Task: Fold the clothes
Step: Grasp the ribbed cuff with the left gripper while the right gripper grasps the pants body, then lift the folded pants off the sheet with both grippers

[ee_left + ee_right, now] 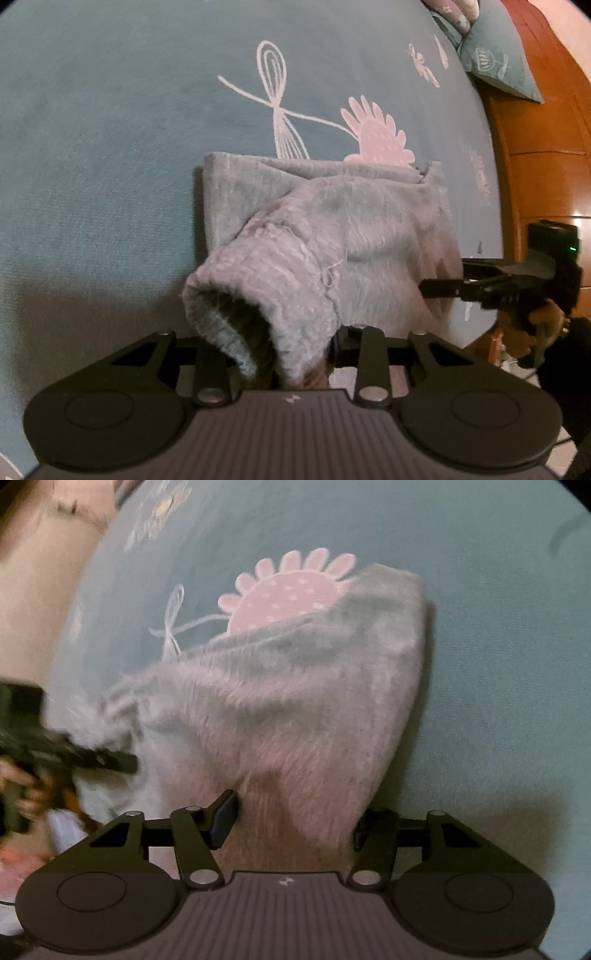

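Left wrist view, sweater: the fuzzy grey sweater (332,221) lies partly folded on my teal bedspread (92,147), far edge squared at 12 o'clock so the near half can go over it.
Left wrist view, cuff: the ribbed cuff (236,317) bunches up at 6 o'clock, lifted for the fold, I judge.
Left wrist view, left gripper (295,365): jaws narrowed, clamped on cuff fabric.
Left wrist view, right gripper (439,288): at 3 o'clock against the sweater's edge; grip unclear here.
Right wrist view, sweater: the hem side (295,720) rises toward 6 o'clock, covering part of a pink flower print (280,594).
Right wrist view, right gripper (295,823): jaws about half open, fabric bunched between them, seemingly pinched.
Right wrist view, left gripper (122,762): blurred at 9 o'clock.
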`<state>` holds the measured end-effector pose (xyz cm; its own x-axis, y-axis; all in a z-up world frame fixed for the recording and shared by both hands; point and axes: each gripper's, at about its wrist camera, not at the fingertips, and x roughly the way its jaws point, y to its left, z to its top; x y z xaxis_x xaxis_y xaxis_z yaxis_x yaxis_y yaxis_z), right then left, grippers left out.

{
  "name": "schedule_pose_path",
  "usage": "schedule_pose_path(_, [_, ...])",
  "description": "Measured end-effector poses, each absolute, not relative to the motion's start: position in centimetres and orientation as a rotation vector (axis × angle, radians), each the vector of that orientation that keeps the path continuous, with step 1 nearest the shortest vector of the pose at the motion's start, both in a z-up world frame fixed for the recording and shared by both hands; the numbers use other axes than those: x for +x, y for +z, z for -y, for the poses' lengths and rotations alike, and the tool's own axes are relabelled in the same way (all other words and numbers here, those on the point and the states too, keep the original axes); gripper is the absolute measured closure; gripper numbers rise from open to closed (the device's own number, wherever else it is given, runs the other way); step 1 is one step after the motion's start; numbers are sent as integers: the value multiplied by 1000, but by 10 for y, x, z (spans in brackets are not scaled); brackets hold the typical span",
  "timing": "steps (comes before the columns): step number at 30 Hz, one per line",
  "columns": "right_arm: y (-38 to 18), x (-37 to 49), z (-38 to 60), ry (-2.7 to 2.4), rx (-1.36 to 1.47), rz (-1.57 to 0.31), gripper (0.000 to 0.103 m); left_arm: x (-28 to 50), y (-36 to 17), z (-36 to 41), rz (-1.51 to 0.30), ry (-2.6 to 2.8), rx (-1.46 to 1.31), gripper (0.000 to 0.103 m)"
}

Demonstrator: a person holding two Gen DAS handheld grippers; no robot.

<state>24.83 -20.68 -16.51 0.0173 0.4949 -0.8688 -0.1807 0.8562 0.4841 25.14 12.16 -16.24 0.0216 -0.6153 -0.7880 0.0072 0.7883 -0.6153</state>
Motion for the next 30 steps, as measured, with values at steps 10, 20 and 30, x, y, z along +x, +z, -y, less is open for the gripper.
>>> schedule_pose_path(10, [-141, 219, 172, 340, 161, -1359, 72, 236, -126, -99, -1412, -457, -354, 71])
schedule_pose_path(20, [-111, 212, 174, 287, 232, -1351, 79, 233, -92, -81, -1395, -492, -344, 73])
schedule_pose_path(30, [-70, 196, 215, 223, 329, -1315, 80, 251, -50, -28, -1357, -589, -263, 73])
